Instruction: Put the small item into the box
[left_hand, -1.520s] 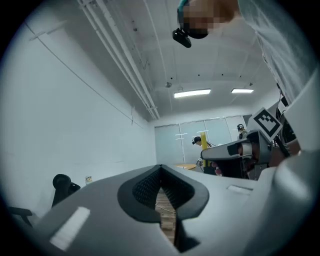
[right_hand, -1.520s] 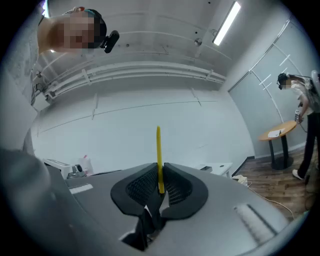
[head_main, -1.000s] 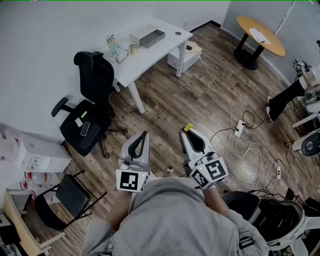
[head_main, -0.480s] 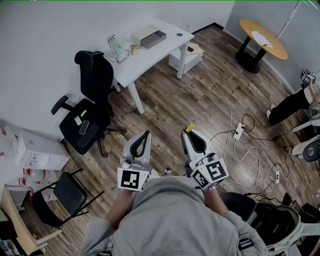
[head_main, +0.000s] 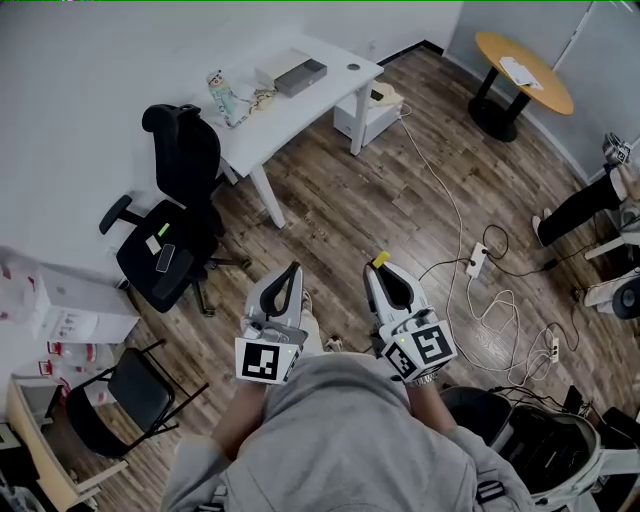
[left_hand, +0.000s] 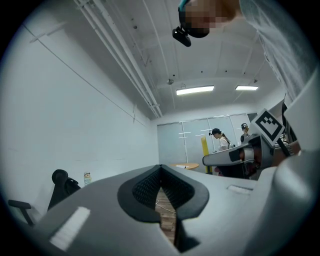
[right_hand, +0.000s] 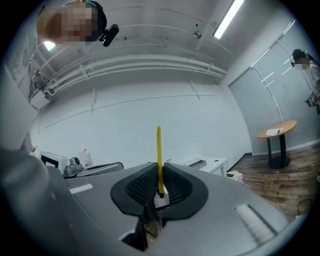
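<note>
Head view, nearest first: grey hooded top fills the bottom edge, with both claws held out just ahead of the chest over the wood floor (head_main: 340, 200).

Left claw (head_main: 289, 270): its own view shows the jaws closed together at the tips with nothing between them. Empty.

Right claw (head_main: 379, 264): clenched on the small yellow item (head_main: 380, 259). In the right gripper view the item (right_hand: 159, 152) reads as a thin yellow strip standing upright between the pads and rising above the jaw tips. Grip looks centred.

Change over the last second: very little. Both claws sit in nearly the same spot in the head view, the grasp is unchanged, and the room has only drifted slightly in frame. Judgement: carry phase, hardly advanced.

Farther out:
- Black office chair (head_main: 178, 215) to the left.
- White desk (head_main: 300, 115) beyond it.
- Grey box (head_main: 302, 75) on the desk top, with a bottle-like object (head_main: 216, 92) near the desk's left end.
- Cables (head_main: 470, 262) trail across the floor to the right.
- Round table (head_main: 520, 68) in the far corner.

The item is well apart from the box. The whole walk to the desk remains, then a release over the box.
</note>
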